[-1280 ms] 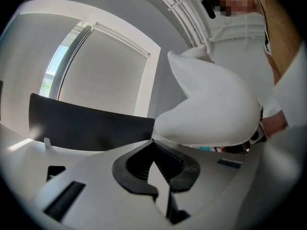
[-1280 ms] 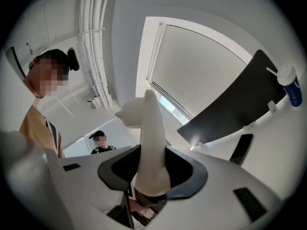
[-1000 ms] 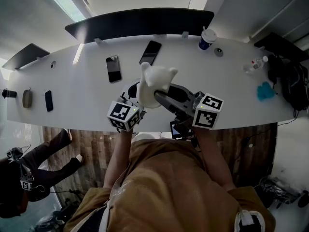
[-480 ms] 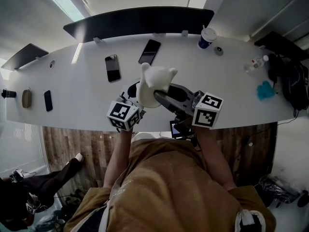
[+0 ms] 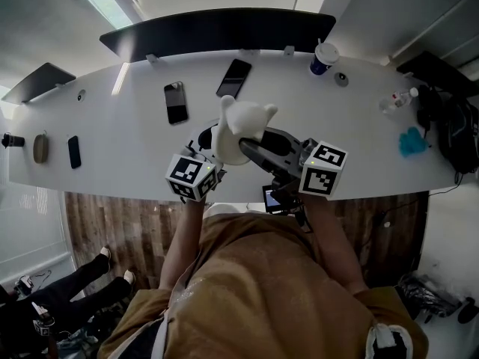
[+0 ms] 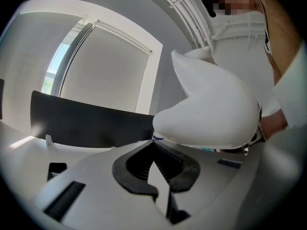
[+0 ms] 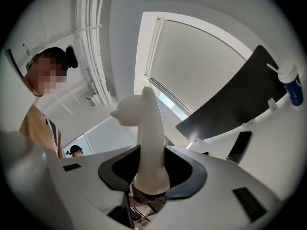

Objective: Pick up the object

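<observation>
The left gripper [image 6: 154, 146] has its jaws clenched together, tip against tip, with nothing between them. On the counter [image 5: 127, 137], well beyond these jaws, lie two dark phones [image 5: 176, 103], one farther off and to the right of the other. The white object [image 6: 211, 114] is lifted clear of the counter. It sits just past and above the left jaws' tips, off to their right, and whether it touches them cannot be told. Its rounded body narrows to two ear-like points on top. The right gripper [image 7: 151, 171] has its jaws grasping the object's lower end. The object stands upright between them, its narrow neck rising out beyond the tips. A cup [image 7: 290, 87] with a white lid stands on the counter, far beyond the right jaws and to their right, near a dark screen [image 7: 240, 104] along the counter's far edge.
</observation>
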`<state>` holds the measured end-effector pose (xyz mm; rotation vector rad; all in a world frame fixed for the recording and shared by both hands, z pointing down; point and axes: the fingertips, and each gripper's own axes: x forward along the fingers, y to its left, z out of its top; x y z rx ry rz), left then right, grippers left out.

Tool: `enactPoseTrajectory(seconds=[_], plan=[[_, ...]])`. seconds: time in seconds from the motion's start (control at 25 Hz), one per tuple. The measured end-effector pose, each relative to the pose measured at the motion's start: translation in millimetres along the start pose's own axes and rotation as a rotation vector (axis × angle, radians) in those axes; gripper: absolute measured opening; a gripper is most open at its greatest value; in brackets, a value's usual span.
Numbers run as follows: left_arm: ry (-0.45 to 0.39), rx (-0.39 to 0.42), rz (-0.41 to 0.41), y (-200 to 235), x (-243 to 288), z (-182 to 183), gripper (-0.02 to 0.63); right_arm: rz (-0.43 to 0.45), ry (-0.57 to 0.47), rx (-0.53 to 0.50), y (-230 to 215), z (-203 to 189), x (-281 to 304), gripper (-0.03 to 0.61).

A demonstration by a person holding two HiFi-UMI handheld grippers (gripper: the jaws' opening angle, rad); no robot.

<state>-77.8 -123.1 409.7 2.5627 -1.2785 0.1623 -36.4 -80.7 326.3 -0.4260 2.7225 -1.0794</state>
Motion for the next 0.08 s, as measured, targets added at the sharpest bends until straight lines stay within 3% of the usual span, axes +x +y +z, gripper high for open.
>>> enactPoseTrajectory(seconds=[0.08], plan=[[0.002,-0.001,0.001,1.2,-1.2,-0.1,0.006,0.002,0.008,-0.002,0.2,-1.2,1.8,0.16]])
